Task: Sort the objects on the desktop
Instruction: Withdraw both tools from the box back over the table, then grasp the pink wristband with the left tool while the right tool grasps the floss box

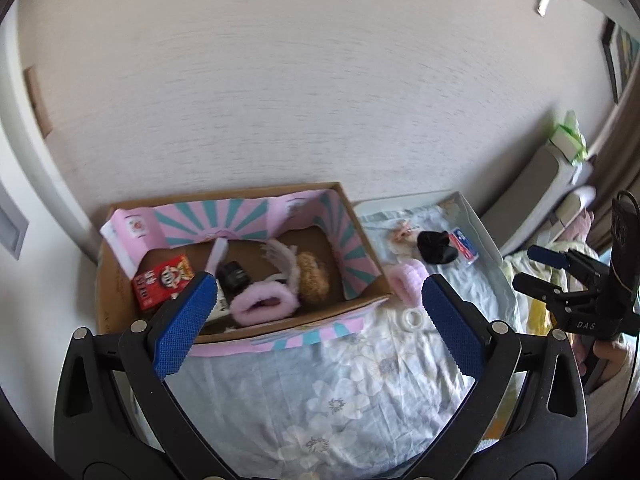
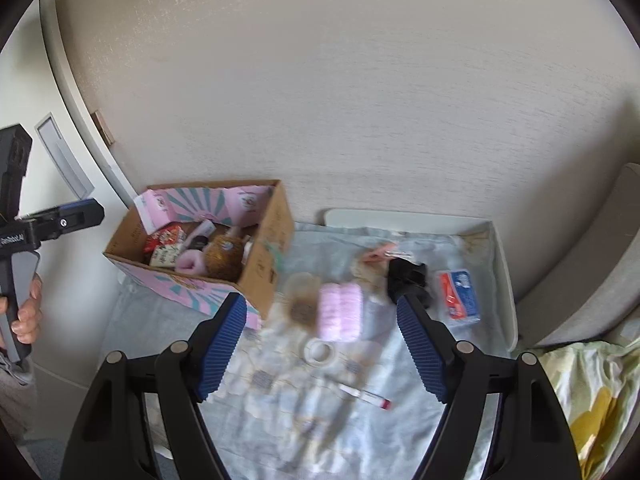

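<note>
A cardboard box [image 1: 364, 240] with a pink and teal lining stands at the back left; it also shows in the right wrist view [image 2: 264, 272]. It holds a red packet [image 1: 162, 282], a pink fluffy band [image 1: 266, 306], a brown plush [image 1: 314, 276] and a dark bottle [image 1: 236, 276]. On the cloth lie a pink fluffy roll [image 2: 340, 312], a tape ring [image 2: 320, 353], a black cloth item [image 2: 408, 276], a blue and red packet [image 2: 458, 294] and a thin tube with a red end [image 2: 366, 397]. My left gripper [image 1: 316, 320] is open and empty over the box's front edge. My right gripper [image 2: 322, 350] is open and empty above the tape ring.
A floral cloth [image 1: 320, 392] covers a white tray-like table [image 2: 506, 288] against the wall. A grey chair [image 2: 588, 280] stands to the right, with yellow-patterned bedding [image 2: 592, 408] below it. A small pink trinket [image 2: 378, 254] lies near the back.
</note>
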`<action>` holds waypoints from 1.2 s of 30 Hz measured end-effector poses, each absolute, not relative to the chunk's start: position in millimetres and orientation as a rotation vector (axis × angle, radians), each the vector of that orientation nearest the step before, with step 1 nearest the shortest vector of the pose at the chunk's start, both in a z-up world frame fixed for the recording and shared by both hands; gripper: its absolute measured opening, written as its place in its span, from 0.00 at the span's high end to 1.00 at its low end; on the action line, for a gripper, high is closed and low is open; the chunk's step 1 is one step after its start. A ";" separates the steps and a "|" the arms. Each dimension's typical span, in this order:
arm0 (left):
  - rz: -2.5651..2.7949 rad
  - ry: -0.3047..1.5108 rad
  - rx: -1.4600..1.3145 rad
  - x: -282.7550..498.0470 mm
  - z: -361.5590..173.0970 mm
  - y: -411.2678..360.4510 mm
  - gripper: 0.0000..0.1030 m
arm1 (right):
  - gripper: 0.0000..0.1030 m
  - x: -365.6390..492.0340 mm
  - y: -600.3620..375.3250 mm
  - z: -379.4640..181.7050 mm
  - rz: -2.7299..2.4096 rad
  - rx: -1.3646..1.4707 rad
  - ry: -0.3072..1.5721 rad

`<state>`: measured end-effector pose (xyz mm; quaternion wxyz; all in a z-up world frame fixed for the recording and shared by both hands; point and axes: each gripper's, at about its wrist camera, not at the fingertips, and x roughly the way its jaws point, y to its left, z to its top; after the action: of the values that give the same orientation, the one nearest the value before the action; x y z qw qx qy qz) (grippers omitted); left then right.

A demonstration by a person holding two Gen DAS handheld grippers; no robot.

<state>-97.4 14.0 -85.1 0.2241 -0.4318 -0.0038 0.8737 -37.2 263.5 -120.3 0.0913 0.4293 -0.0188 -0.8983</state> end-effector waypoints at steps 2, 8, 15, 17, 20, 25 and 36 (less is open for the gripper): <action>2.386 0.022 -1.186 -92.1 -87.2 31.6 0.01 | 0.28 -32.1 275.8 -124.2 -2.678 1.293 -0.050; 2.276 0.052 -1.225 -83.8 -105.1 91.3 0.01 | 0.28 -27.5 314.9 -135.2 -2.685 1.358 -0.087; 2.191 0.128 -1.260 -80.3 -127.0 163.2 0.01 | 0.28 -39.7 353.4 -143.4 -2.672 1.406 -0.080; 2.183 0.148 -1.274 -82.0 -134.8 179.0 0.01 | 0.28 -45.4 361.9 -148.0 -2.663 1.416 -0.076; 2.166 0.157 -1.315 -88.0 -149.6 196.0 0.01 | 0.28 -55.0 371.5 -158.3 -2.648 1.430 -0.071; 2.162 0.142 -1.390 -100.5 -176.1 218.4 0.01 | 0.28 -70.2 380.3 -178.9 -2.603 1.429 -0.078; 2.169 0.129 -1.551 -124.6 -238.2 236.8 0.01 | 0.28 -115.4 383.7 -231.3 -2.477 1.469 0.017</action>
<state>-124.6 236.8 -238.2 0.2338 -0.5649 0.0468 0.7900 -115.4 383.7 -231.3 0.1306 0.5057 0.0059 -0.8527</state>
